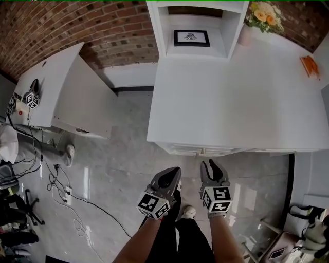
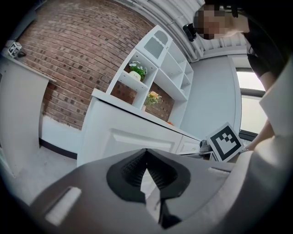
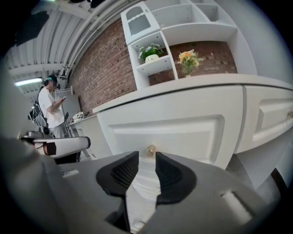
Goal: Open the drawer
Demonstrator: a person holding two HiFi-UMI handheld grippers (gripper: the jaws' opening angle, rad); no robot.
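The white drawer front (image 3: pixel 174 130) fills the right gripper view, with a small brass knob (image 3: pixel 150 149) at its middle. My right gripper (image 3: pixel 146 160) is open, and the knob sits just beyond its fingertips, level with the gap and not touched. In the head view both grippers hang low in front of the cabinet's drawer row (image 1: pixel 203 150): the right gripper (image 1: pixel 208 165) close under it, the left gripper (image 1: pixel 175 170) beside it. The left gripper (image 2: pixel 146 151) has its tips together with nothing held, and faces the cabinet front (image 2: pixel 142 139) from farther off.
A white counter (image 1: pixel 231 92) carries a shelf unit with a framed picture (image 1: pixel 191 38), flowers (image 1: pixel 264 14) and an orange object (image 1: pixel 310 66). A white table (image 1: pixel 51 87) stands at left, with cables (image 1: pixel 61 190) on the floor. A person (image 3: pixel 51 107) stands far off.
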